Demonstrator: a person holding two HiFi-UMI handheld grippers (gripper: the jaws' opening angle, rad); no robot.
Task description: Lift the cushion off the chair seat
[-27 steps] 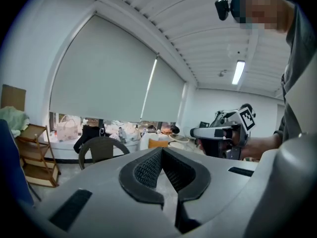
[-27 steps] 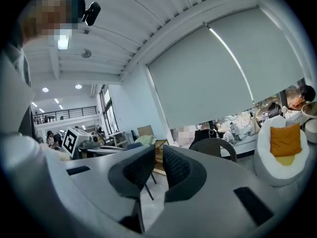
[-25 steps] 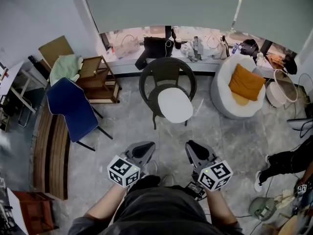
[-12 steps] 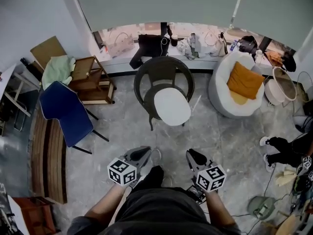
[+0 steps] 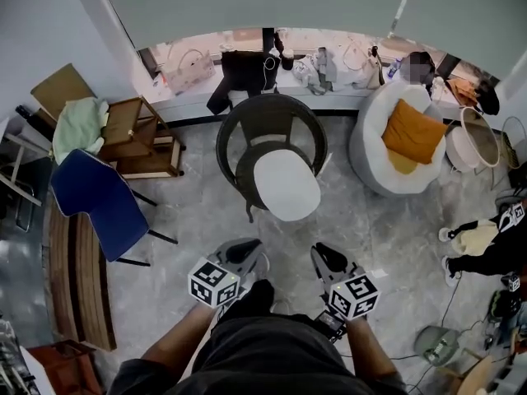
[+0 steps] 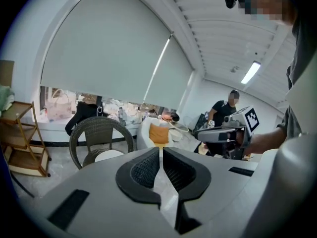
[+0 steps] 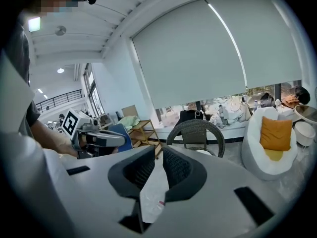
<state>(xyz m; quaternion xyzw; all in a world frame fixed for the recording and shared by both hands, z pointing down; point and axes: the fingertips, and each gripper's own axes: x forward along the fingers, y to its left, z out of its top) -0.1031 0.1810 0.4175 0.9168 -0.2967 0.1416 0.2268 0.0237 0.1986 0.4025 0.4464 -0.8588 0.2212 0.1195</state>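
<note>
Item: cushion [image 5: 286,185], white, flat on wicker chair [image 5: 268,113] seat, untouched; L gripper [image 5: 245,252] & R gripper [image 5: 324,255] both clenched, empty, well short of it, prob. approach stage, no grab yet.

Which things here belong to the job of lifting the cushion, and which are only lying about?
For the job: white cushion, wicker chair, left gripper, right gripper.
Lying about: blue chair, wooden shelf, orange pillow, white armchair.
</note>
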